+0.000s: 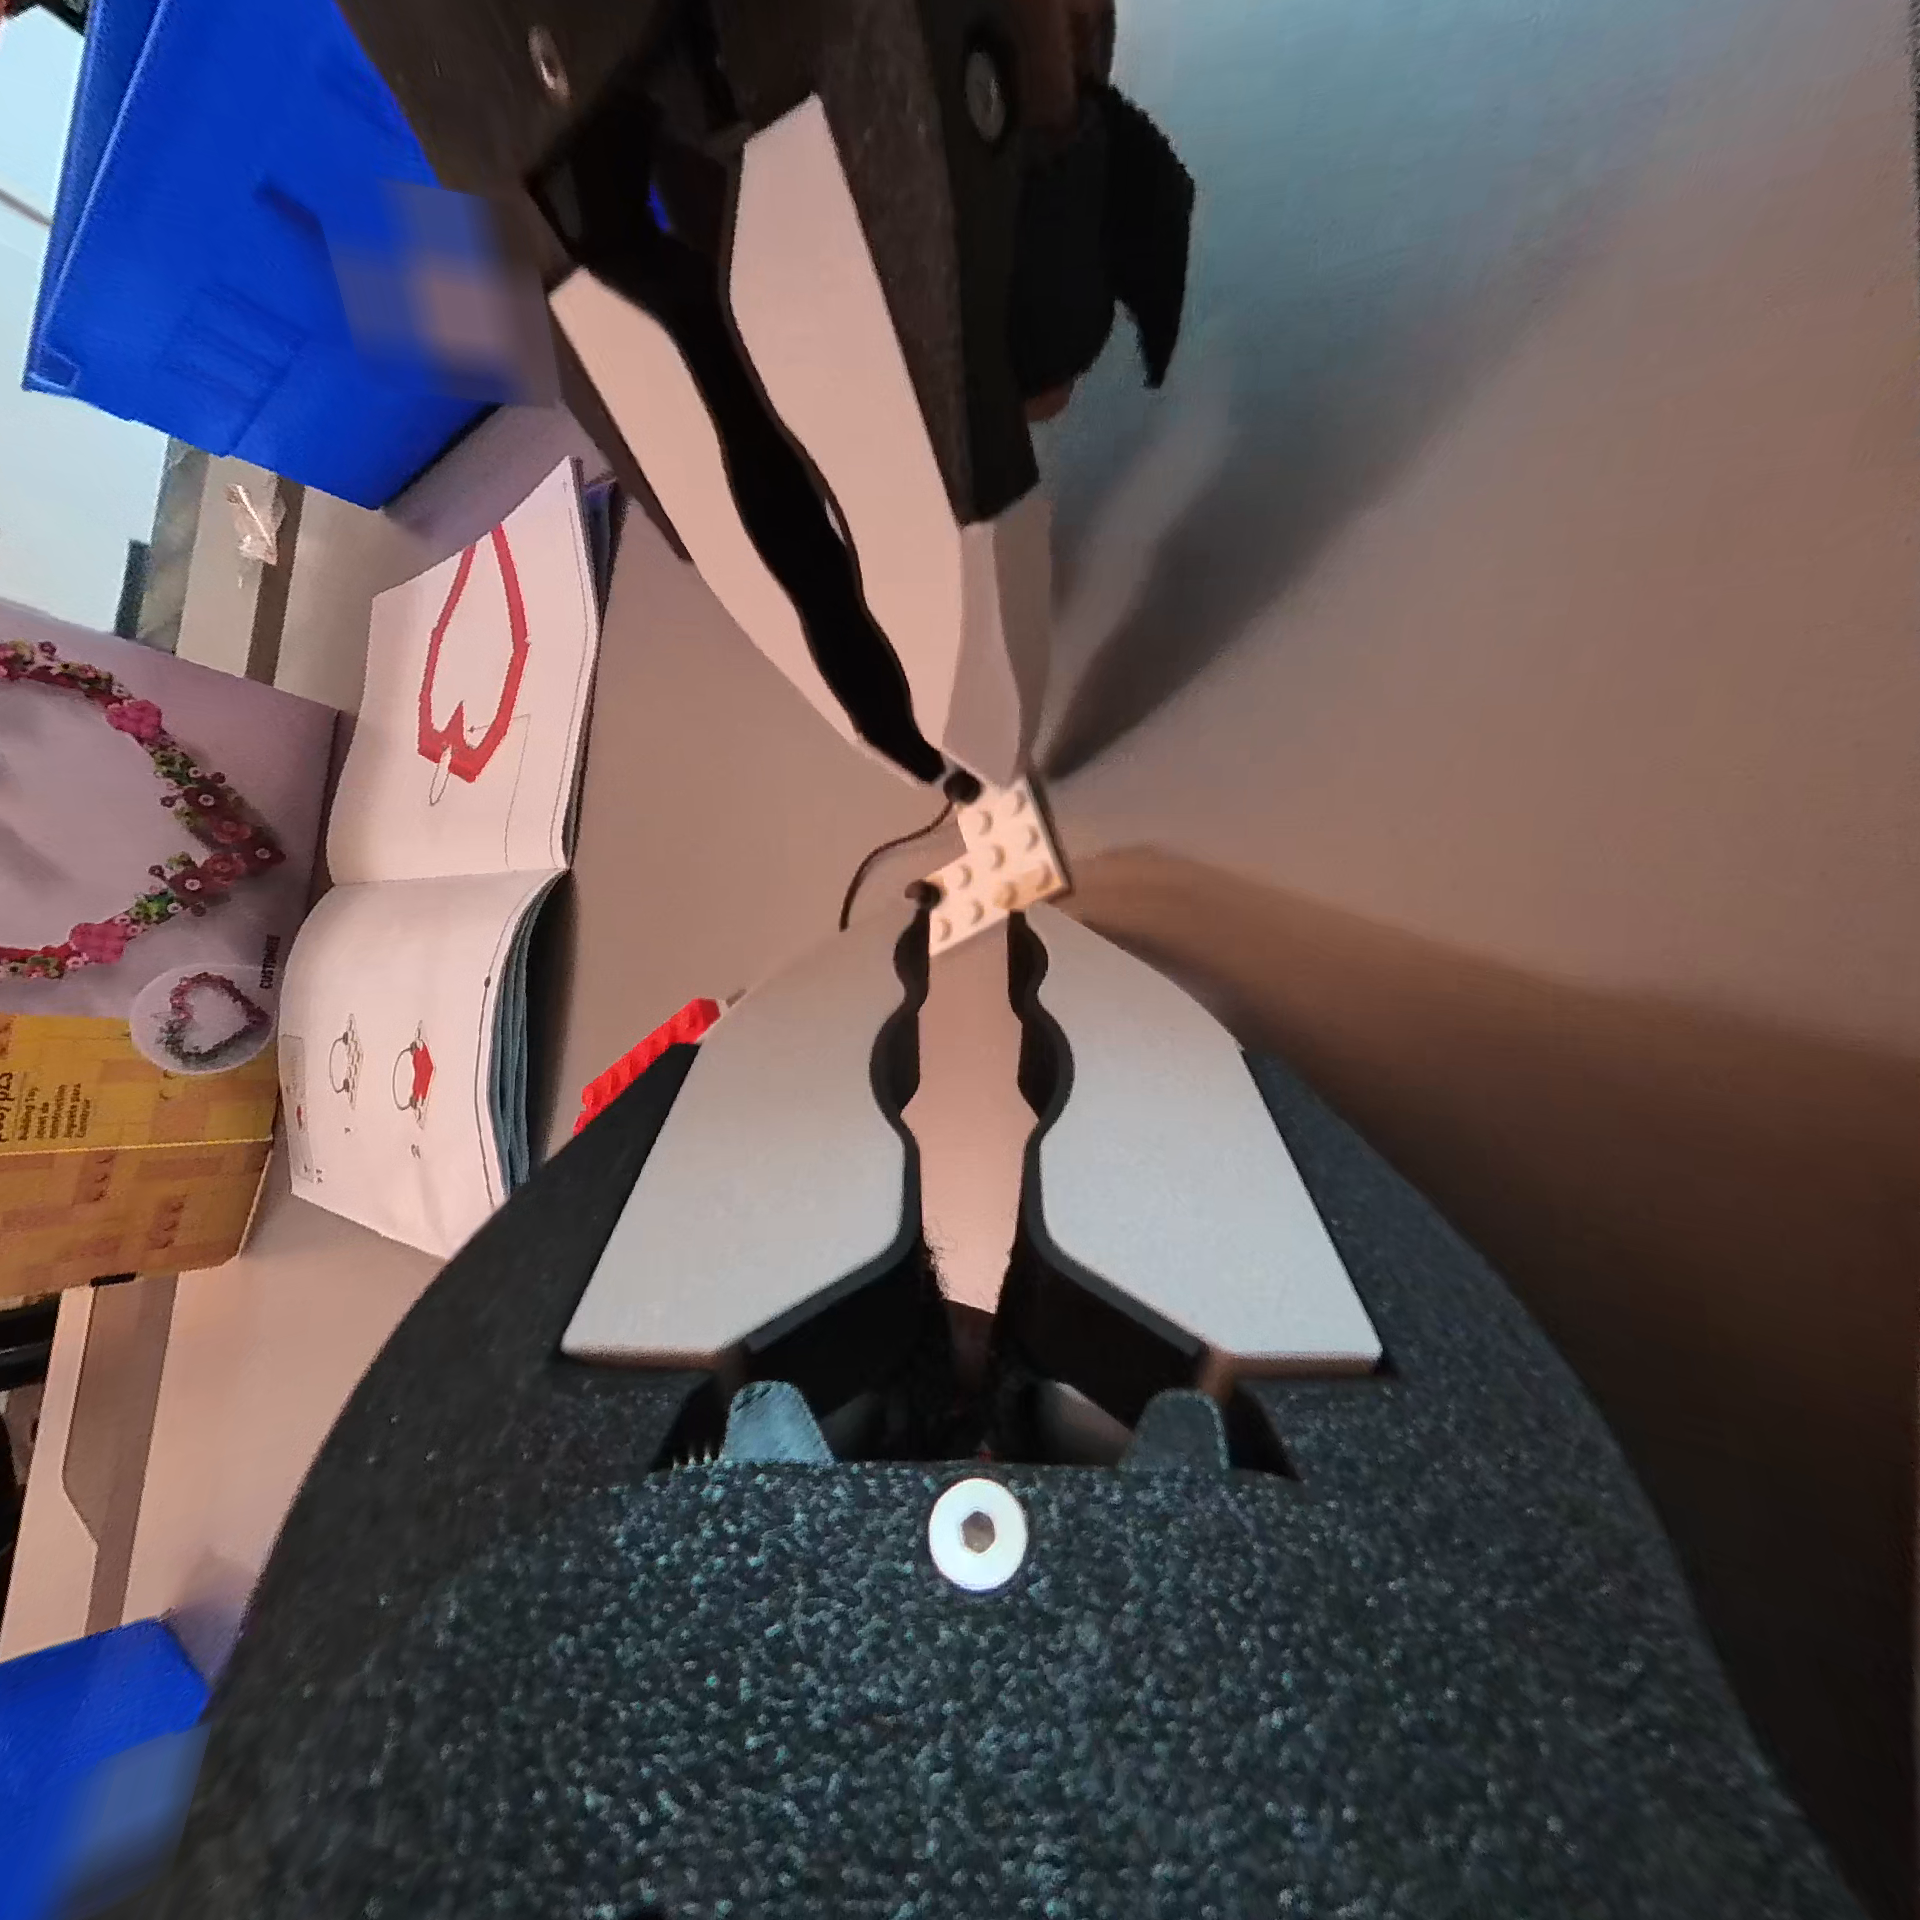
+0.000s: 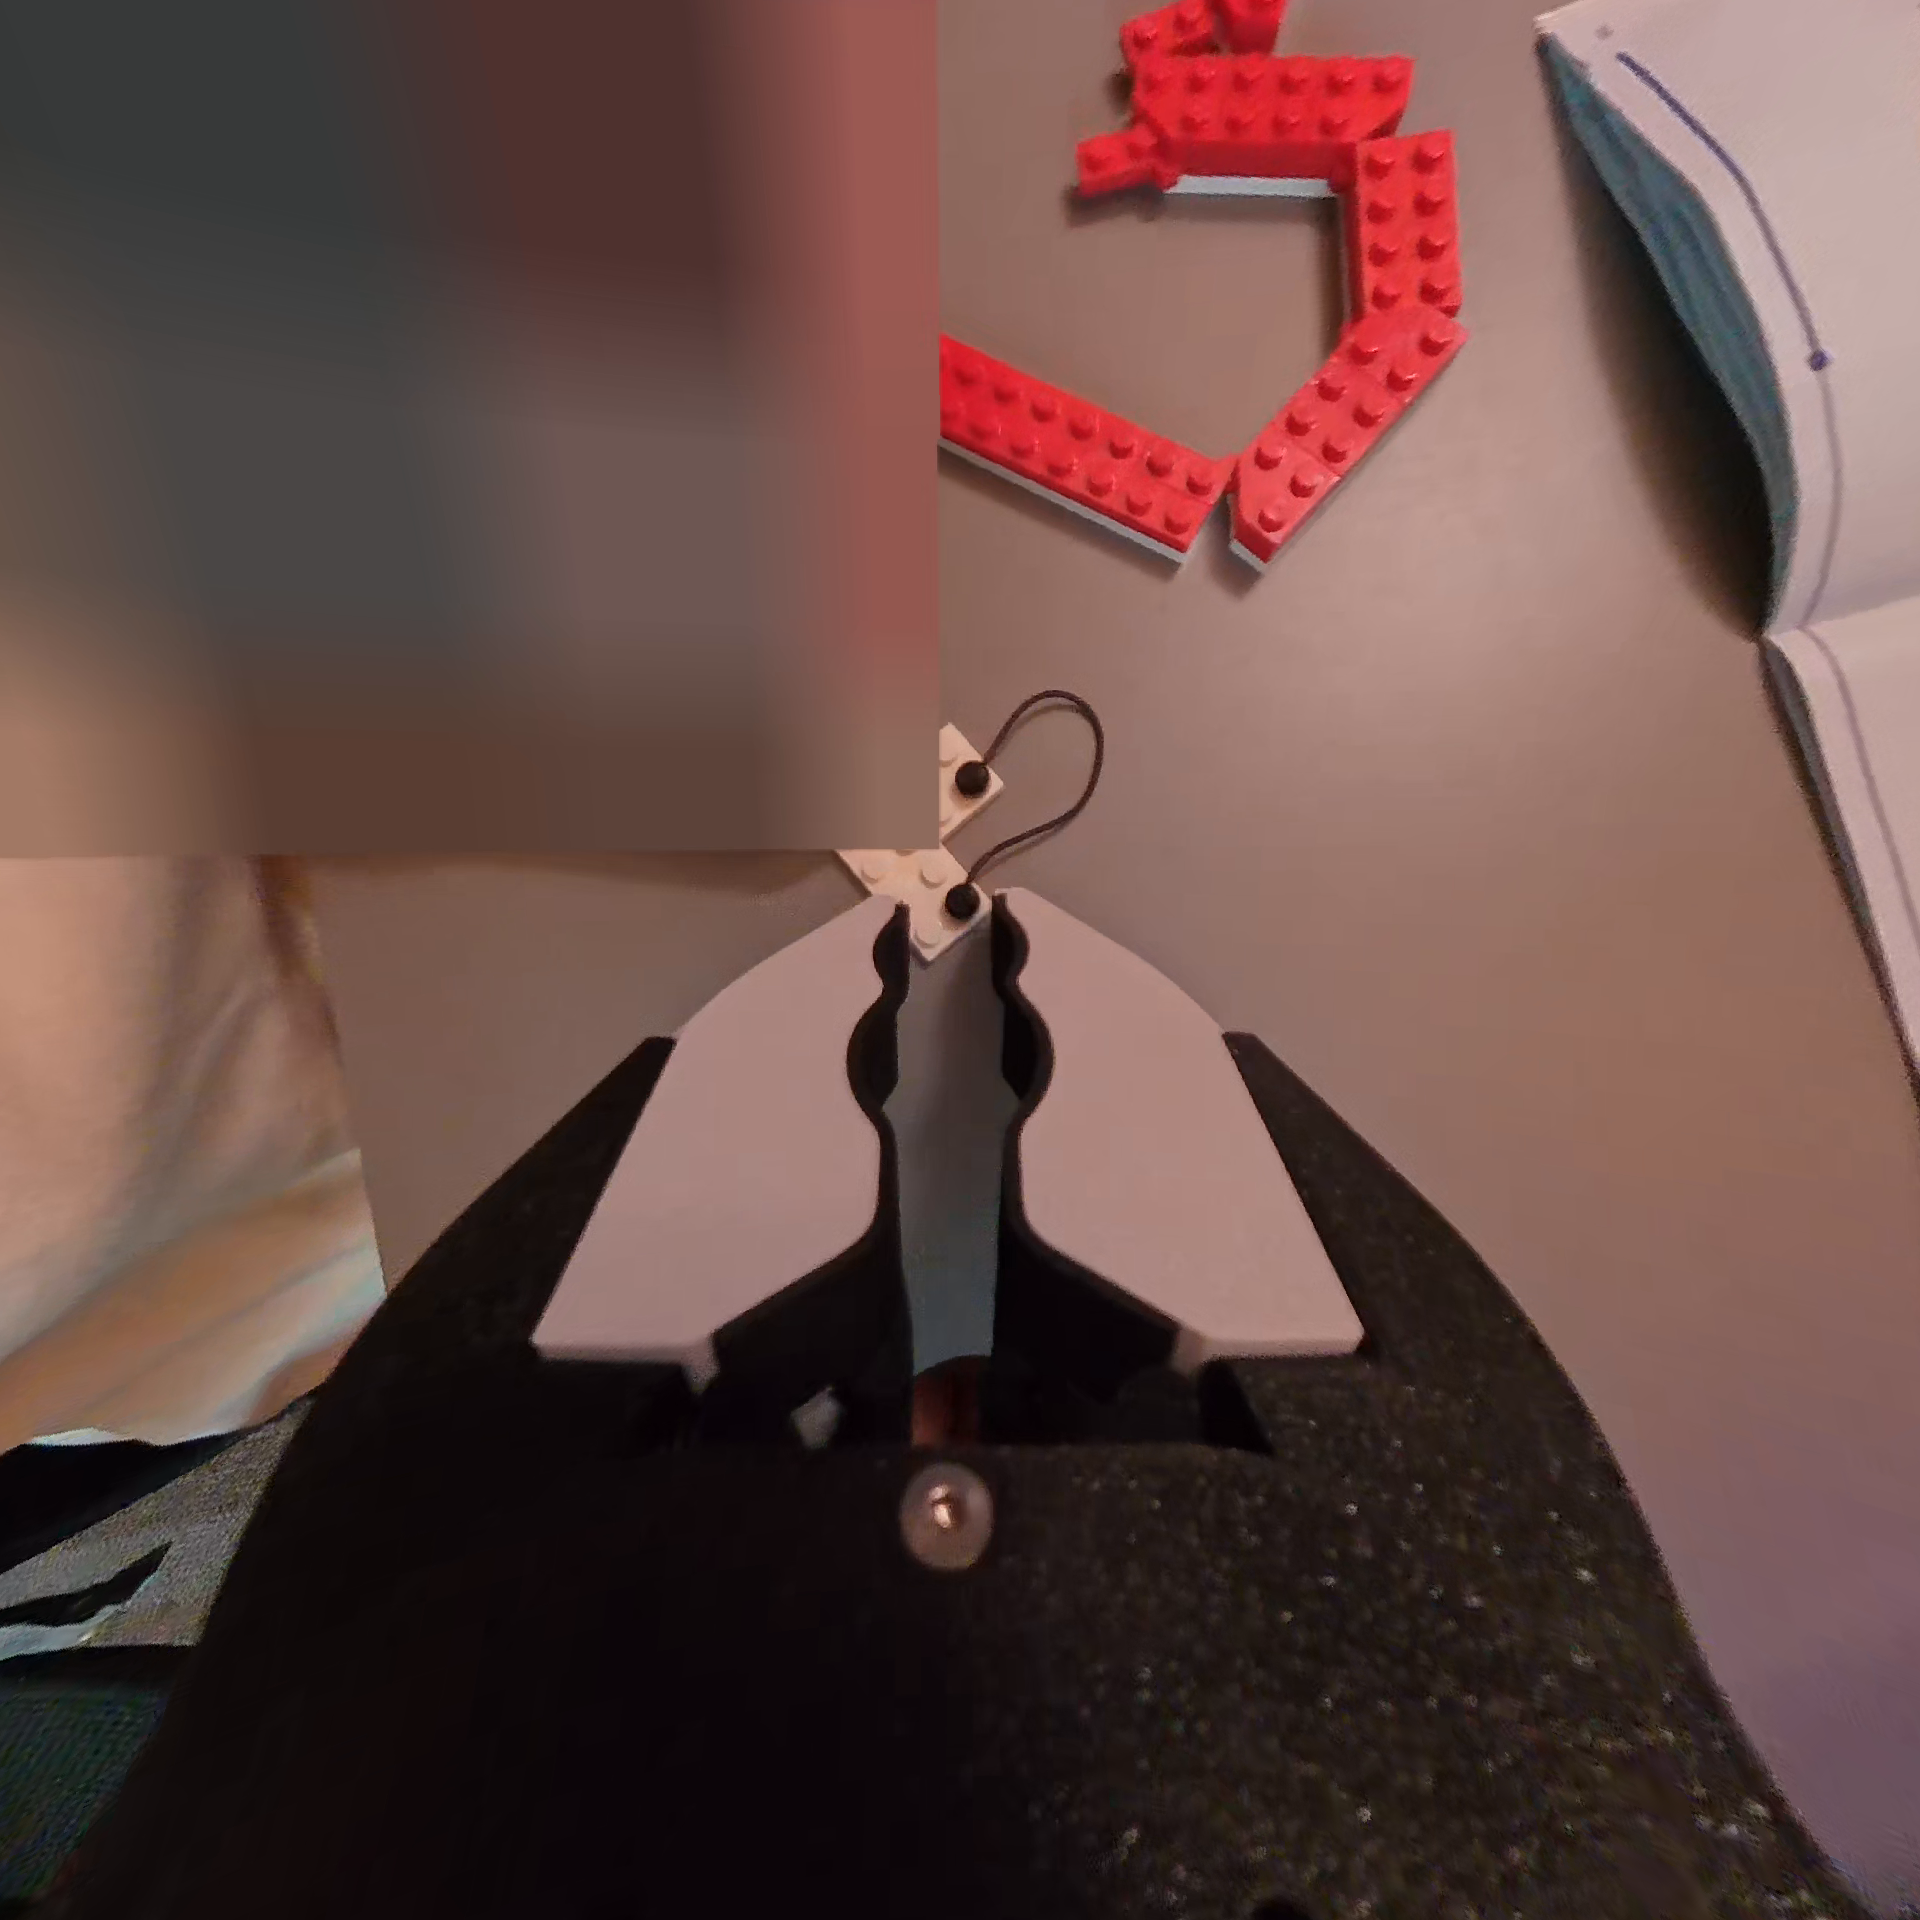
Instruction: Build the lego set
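A small white studded plate [image 1: 1003,862] is held in the air between both grippers. A thin black string [image 1: 883,862] with a black knob at each end is pinned to it and loops off its side. My left gripper [image 1: 964,923] is shut on the plate's near end. My right gripper [image 1: 971,774] comes in from above in the left wrist view and pinches the far end. In the right wrist view my right gripper [image 2: 948,910] grips the plate's corner [image 2: 935,935] by one knob, and the string [image 2: 1086,743] loops upward. A blur patch hides the left gripper there.
A partly built red heart frame [image 2: 1299,312] lies flat on the grey table [image 2: 1455,831], beyond the grippers; its edge shows in the left wrist view [image 1: 649,1049]. An open instruction booklet [image 1: 457,831] lies left, also in the right wrist view [image 2: 1849,364]. The set's box [image 1: 125,935] and blue bins [image 1: 229,260] stand beyond. My two grippers' fingertips are within a few centimetres of each other.
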